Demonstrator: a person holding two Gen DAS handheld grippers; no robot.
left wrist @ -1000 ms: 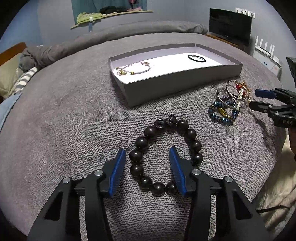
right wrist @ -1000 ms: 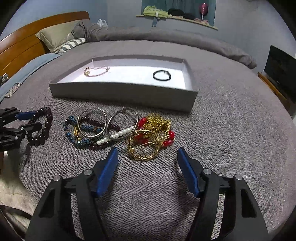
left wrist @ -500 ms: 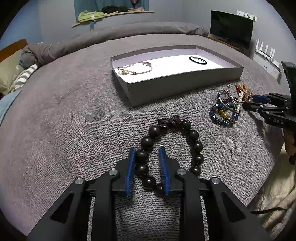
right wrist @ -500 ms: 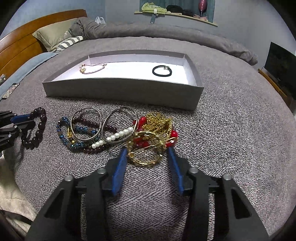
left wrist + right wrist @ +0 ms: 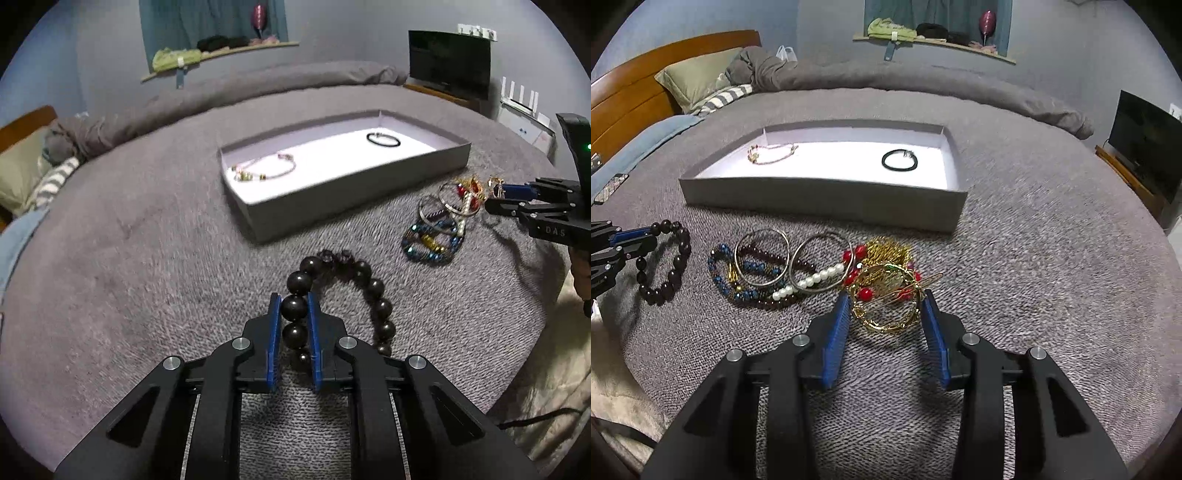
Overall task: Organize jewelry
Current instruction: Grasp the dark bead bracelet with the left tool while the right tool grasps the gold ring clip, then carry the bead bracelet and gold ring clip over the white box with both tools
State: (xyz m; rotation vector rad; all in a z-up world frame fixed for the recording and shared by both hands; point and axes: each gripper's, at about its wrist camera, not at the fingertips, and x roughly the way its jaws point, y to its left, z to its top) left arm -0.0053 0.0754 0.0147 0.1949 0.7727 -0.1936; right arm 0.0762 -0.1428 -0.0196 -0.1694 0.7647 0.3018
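While its jaws were closing, the left gripper (image 5: 294, 308) had the near-left side of the dark bead bracelet (image 5: 373, 286) between its blue pads, which pressed on two beads from either side; the rest of the loop lay on the grey bedspread (image 5: 129, 258), curving away to the right. The right gripper (image 5: 886, 314) stood part-way open around a gold bangle (image 5: 886, 325) with red beads on it, one pad at each side of the ring and about touching it (whether they truly pressed on it could not be told). The bangle was at the near-right end of a heap of jewellery on the bedspread, with a tangle of gold chain (image 5: 890, 249) just beyond it. To its left lay a string of white pearls (image 5: 812, 280), two silver hoops (image 5: 762, 256) overlapping one another, a blue bead bracelet (image 5: 718, 271) and a strand of dark red beads (image 5: 772, 301) underneath.

Farther off on the bed sat a shallow grey tray (image 5: 827, 201) with a white floor. In it, well apart, lay a thin pale bracelet (image 5: 772, 153) at the left and a black hair tie (image 5: 899, 160) at the right. Beyond the tray a rolled grey duvet (image 5: 923, 83) ran across the bed, with a green pillow (image 5: 698, 75) against the wooden headboard (image 5: 631, 99) at far left. A dark television (image 5: 1148, 142) stood at the right.
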